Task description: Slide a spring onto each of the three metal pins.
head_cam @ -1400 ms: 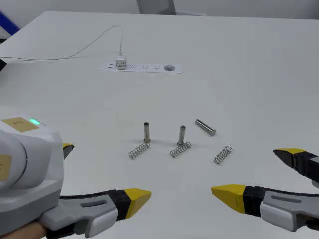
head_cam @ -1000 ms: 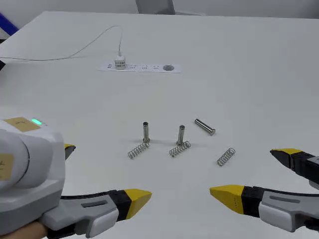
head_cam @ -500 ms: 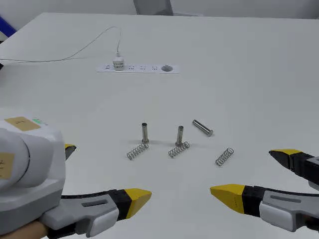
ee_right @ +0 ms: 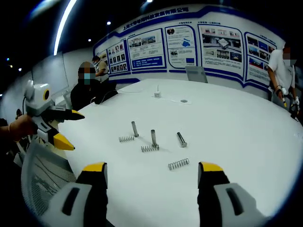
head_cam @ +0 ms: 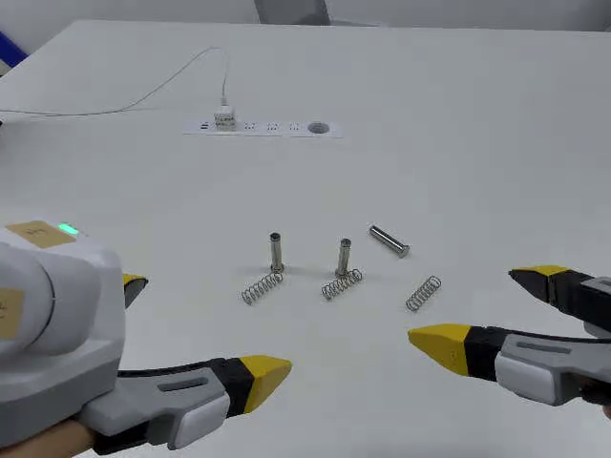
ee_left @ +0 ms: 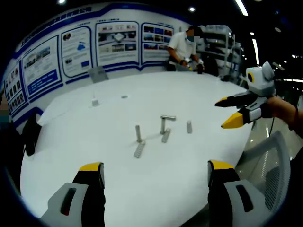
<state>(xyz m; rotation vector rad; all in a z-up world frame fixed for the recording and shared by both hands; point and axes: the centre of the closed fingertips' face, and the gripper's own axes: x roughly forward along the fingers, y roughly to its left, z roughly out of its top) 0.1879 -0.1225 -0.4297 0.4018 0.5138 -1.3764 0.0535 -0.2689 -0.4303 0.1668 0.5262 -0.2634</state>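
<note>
The right claw (head_cam: 477,307) is hovering above the table (head_cam: 496,143) with its jaws spread wide and gripping nothing. The left claw (head_cam: 198,329) is doing the same on its side, also spread and empty.

The right spring (ee_right: 178,164) is lying flat just ahead of the right claw, between the lines of its two jaws and a touch toward the right jaw. In the right gripper view its long axis is running nearly crosswise, from one jaw toward the other, with a slight tilt. That looks like the relation the coming move is hanging on: closing as the claw is now aiming would likely squeeze the coil end to end, so a roll of the wrist is probably needed to pinch it across its body.

Beyond that spring, farther ahead of the right claw, the fallen pin (ee_right: 182,139) is lying on its side, pointing roughly away from the claw. It is not standing, so it will probably need holding or righting before a spring goes on.

Ahead and to the left of the right claw, the mid pin (ee_right: 153,137) and left pin (ee_right: 135,128) are standing upright. The mid spring (ee_right: 150,148) is lying at the mid pin's foot, and the left spring (ee_right: 126,138) is lying just beside the left pin. No pin is wearing a spring yet.

The right claw is sitting nearer the right spring and fallen pin; the left claw is nearer the left spring.
</note>
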